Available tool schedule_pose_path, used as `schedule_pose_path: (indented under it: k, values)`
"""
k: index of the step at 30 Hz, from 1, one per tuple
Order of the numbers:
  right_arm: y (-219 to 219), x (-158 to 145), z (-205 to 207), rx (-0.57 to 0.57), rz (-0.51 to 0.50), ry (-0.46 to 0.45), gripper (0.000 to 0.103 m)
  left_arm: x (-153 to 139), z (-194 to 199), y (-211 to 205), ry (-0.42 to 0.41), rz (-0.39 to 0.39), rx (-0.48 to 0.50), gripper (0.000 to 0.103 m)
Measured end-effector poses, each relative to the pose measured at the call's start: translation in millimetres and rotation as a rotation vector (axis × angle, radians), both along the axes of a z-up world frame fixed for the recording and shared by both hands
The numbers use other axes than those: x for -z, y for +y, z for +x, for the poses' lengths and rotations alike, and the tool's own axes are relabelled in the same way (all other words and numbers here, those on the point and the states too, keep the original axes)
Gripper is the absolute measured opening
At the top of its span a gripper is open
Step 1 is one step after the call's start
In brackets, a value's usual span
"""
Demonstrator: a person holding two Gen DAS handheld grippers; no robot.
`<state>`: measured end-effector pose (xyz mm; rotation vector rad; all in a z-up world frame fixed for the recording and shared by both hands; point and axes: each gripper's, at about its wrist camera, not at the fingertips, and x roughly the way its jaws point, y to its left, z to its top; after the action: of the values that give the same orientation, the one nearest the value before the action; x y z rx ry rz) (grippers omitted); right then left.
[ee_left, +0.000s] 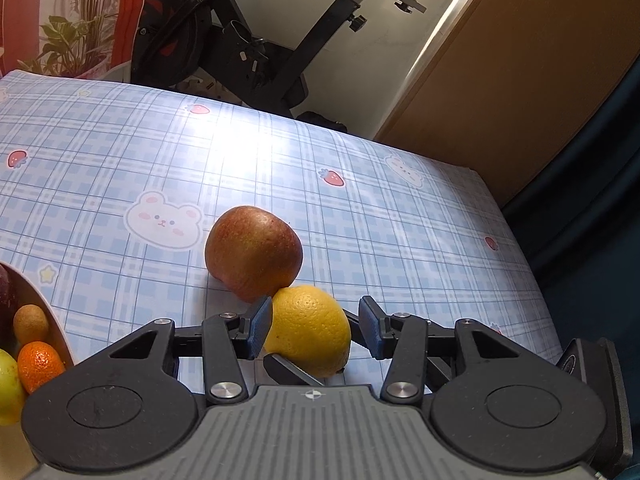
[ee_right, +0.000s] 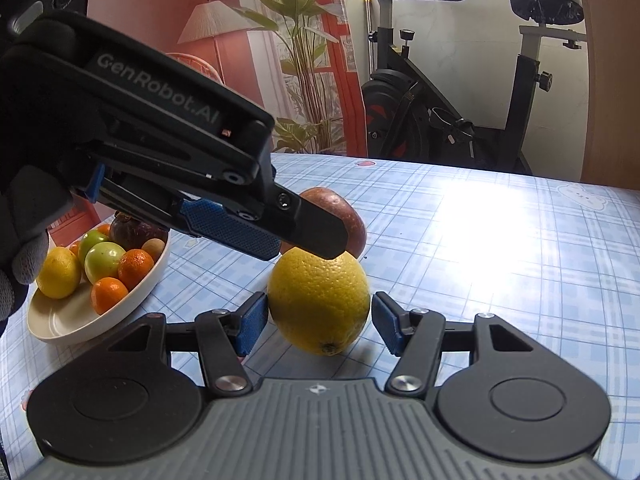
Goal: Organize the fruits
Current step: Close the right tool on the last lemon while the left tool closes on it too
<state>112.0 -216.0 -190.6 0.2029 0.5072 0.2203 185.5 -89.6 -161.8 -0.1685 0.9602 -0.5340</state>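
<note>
Just now, lemon (ee_right: 319,304) on tablecloth between both sets of parted fingers (ee_right: 256,322), left pad touching, none gripping

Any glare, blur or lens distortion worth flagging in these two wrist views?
Left wrist view: strong white glare washes out the tablecloth behind the apple; fisheye bends the table edge; fruit stays sharp. Right wrist view: similar glare patch on the cloth right of the lemon; left gripper close and dark, casting shade on the lemon's top.

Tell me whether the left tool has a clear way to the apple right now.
Probably not directly: the lemon sits between the left tool pads, and the apple lies just beyond, touching it. The right tool also flanks the lemon. The tablecloth around is otherwise free.
</note>
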Motion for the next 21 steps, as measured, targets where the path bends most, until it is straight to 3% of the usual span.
schedule_pose_path:
  k: [14, 21]
  values:
    - [2, 2, 3, -0.006, 0.004, 0.033, 0.061, 11, 1, -3, 0.005, 0.008, -0.008, 0.052]
    - [-3, 3, -1, -0.02, 0.056, 0.03, 0.058, 12, -8, -1, -0.01, 0.011, -0.004, 0.052]
